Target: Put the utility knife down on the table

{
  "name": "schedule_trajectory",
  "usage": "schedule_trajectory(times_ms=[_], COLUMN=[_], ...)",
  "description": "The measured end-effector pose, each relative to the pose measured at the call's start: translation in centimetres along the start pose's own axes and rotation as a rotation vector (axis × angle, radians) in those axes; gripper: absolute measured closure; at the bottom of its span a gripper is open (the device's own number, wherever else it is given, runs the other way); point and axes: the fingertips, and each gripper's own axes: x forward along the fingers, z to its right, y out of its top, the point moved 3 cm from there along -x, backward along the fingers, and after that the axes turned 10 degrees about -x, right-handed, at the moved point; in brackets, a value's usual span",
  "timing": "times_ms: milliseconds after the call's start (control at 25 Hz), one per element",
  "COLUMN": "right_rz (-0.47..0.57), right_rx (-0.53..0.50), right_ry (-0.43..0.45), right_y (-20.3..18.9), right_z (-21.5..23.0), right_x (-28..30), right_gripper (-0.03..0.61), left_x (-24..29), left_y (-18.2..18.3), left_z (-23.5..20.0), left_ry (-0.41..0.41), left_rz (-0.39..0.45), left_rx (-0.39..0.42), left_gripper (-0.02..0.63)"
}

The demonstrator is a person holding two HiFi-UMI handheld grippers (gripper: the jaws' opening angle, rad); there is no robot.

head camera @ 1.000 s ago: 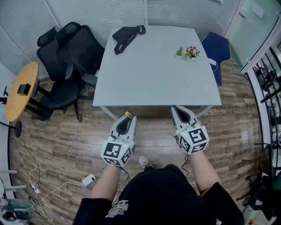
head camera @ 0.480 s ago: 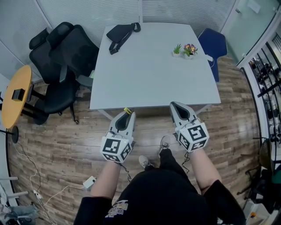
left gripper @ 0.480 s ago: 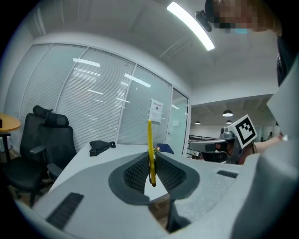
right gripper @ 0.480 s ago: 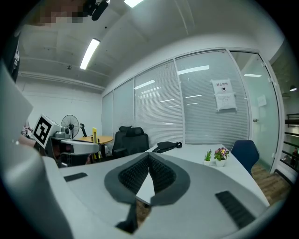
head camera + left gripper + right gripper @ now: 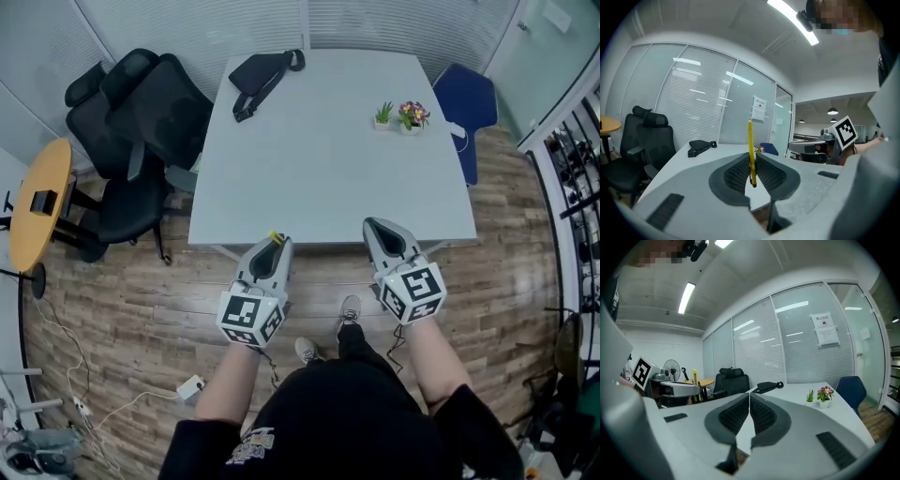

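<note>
**Knife's clamped in the left gripper, only just at the table edge**

Closest to us, the left gripper (image 5: pixel 751 165) is shut tight on the knife (image 5: pixel 750 143). It's a thin yellow one, standing upright and edge-on between the pads, with most of its length poking up above the jaws. The right gripper (image 5: pixel 749 409) has its jaws pressed together with nothing in them, so it's just along for the ride.

From the head view, both gripper tips sit about level with the near edge of the table (image 5: pixel 328 159), while the bodies hang over the floor (image 5: pixel 141 281).

What we'd worry about:

- If we let go here, the knife probably misses the top or clips the edge. It would then drop to the floor right by our shoe (image 5: pixel 351 306).
- The hold is low on a narrow strip, so tipping the gripper over could let the knife pivot or slide out.
- If we release it upright, it'll topple and bounce, so it needs laying flat close to the surface.
- We can't tell if the blade is out, so we're treating it as live.

Further back, the bag (image 5: pixel 261 75) and plants (image 5: pixel 401 114) are well apart from us, so they won't get in the way.
</note>
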Motion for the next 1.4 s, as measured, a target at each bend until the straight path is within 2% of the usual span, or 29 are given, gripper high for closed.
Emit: schedule_trajectory(times_ms=[400,760,1080,1400], right_rz=[0.018,0.033,0.029,0.001], right_rx=[0.026,0.043,0.046,0.055], right_ry=[0.059,0.108,0.145,0.13], right_y=[-0.8,-1.4,-2.1,-2.9], right_z=[6.6,10.9,12.8,13.0], right_x=[3.6,6.0,7.6,9.9], right_gripper=[0.565,0.561,0.56,0.557], left_x=[7.3,12.5,15.3,17.2], left_y=[-0.2,0.0,-0.8,-1.3], left_z=[0.8,1.4,1.3,-0.9], left_ry=[0.046,0.086,0.114,0.097], left_rz=[-0.027,-0.045,-0.082,-0.128], left_rx=[0.008,0.028,0.035,0.054], left_gripper=[0.569,0.571,0.569,0.569])
